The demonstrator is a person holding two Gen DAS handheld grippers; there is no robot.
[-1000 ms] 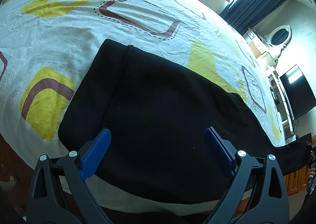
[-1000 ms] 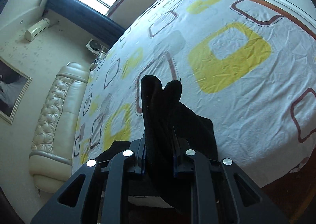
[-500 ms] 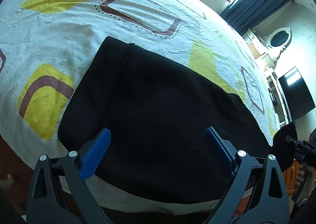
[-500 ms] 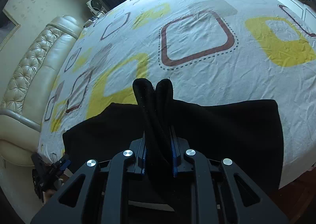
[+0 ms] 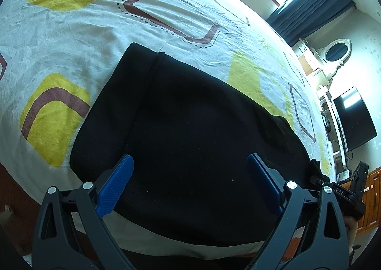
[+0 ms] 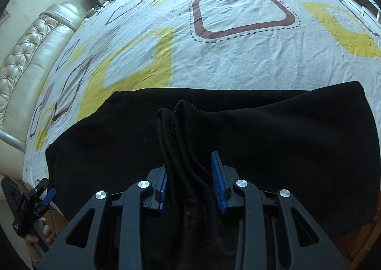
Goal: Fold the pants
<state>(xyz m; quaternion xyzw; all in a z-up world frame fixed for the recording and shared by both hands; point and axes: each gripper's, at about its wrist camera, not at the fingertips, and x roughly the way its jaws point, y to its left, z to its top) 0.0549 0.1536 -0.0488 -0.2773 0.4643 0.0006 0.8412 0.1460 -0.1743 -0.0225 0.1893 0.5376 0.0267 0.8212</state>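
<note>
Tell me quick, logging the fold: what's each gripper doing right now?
Left gripper: open, holding nothing, above the black pants.
Right gripper: jaws opening, bunched pant cuffs between them.

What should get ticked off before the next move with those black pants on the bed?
1. Right tool letting go: its jaws are opening, with the bunched hem between them; the right pad stands clear, the left side cannot be told. Cannot tell.
2. Folded end over the rest of the black pants: it lies on top. Ok.
3. Pants fully on the patterned bedsheet: the near edge lies close to the bed's edge and none is seen hanging over. Ok.
4. Left tool free: jaws wide apart above the cloth, gripping nothing. Ok.
5. Fold smooth: the hem stands up in ridges. Not ok.
</note>
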